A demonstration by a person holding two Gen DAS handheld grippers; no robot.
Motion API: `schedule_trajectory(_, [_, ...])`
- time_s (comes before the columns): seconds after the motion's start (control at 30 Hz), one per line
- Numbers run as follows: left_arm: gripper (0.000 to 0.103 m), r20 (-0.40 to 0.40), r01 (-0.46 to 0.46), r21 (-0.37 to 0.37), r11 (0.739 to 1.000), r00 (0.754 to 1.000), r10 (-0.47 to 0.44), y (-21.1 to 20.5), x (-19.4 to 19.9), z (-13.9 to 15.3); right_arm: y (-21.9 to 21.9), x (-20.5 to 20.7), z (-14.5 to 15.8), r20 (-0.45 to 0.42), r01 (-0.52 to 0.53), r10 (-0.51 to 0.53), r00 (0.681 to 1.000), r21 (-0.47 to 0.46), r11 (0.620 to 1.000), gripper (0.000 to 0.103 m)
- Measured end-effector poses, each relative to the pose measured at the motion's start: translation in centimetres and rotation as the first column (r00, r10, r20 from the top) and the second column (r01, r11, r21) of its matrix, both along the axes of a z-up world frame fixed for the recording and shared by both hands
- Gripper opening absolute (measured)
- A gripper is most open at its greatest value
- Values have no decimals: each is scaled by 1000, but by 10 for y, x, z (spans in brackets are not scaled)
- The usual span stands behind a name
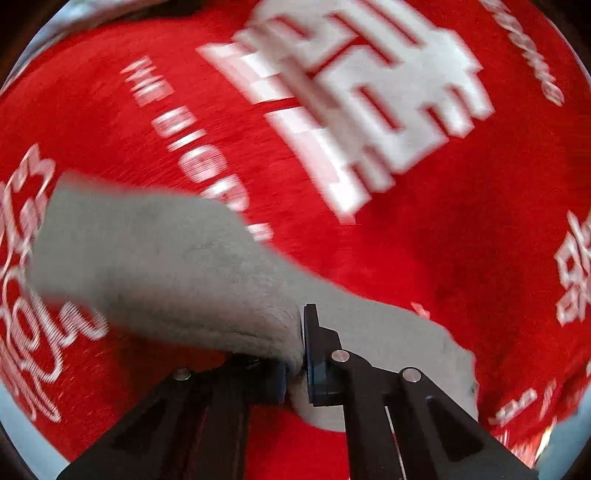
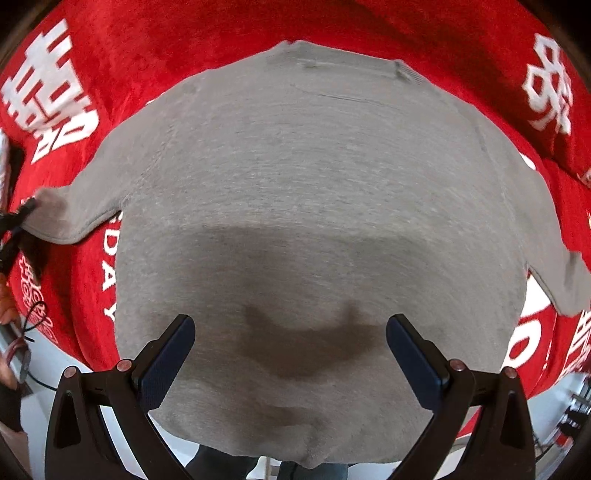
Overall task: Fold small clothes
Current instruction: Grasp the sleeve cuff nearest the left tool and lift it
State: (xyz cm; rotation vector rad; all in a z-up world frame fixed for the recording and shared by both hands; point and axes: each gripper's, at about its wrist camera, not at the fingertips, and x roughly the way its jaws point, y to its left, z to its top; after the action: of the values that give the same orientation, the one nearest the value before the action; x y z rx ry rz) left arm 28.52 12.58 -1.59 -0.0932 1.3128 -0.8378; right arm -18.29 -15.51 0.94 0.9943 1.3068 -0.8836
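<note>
A small grey sweater (image 2: 314,184) lies flat on a red cloth (image 2: 229,33) with white lettering, collar at the far side, sleeves spread left and right. My right gripper (image 2: 290,332) is open and empty, hovering above the sweater's lower body and casting a shadow on it. My left gripper (image 1: 295,354) is shut on the grey sleeve (image 1: 155,258), pinching its cuff end between the pads. In the right wrist view the left gripper (image 2: 22,214) shows at the left edge, at the tip of the left sleeve. The left wrist view is blurred by motion.
The red cloth (image 1: 461,240) covers the whole work surface. Its near edge hangs over a pale floor (image 2: 51,369) at the lower left, where cables lie. A person's legs (image 2: 229,465) show below the sweater's hem.
</note>
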Motion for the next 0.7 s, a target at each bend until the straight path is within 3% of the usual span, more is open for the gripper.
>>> schedule_trajectory(0.17, [9, 45, 150, -107, 983, 988, -146, -46, -34, 43, -2, -28, 9, 26, 66, -66, 997, -15, 998, 103])
schedule_trajectory(0.3, [9, 74, 320, -191, 928, 947, -311, -107, -86, 72, -10, -62, 16, 45, 139, -138, 989, -17, 990, 103])
schedule_trajectory(0.4, [9, 95, 473, -229, 851, 881, -464, -151, -149, 88, -22, -92, 15, 44, 194, -193, 980, -29, 981, 103])
schedule_trajectory(0.53, [9, 88, 615, -199, 763, 786, -611, -195, -236, 81, -38, -128, 7, 47, 263, -263, 964, -11, 965, 103])
schedule_trajectory(0.7, [9, 93, 755, -24, 655, 654, -751, -230, -330, 31, -51, -156, -6, 34, 292, -292, 956, 3, 956, 103])
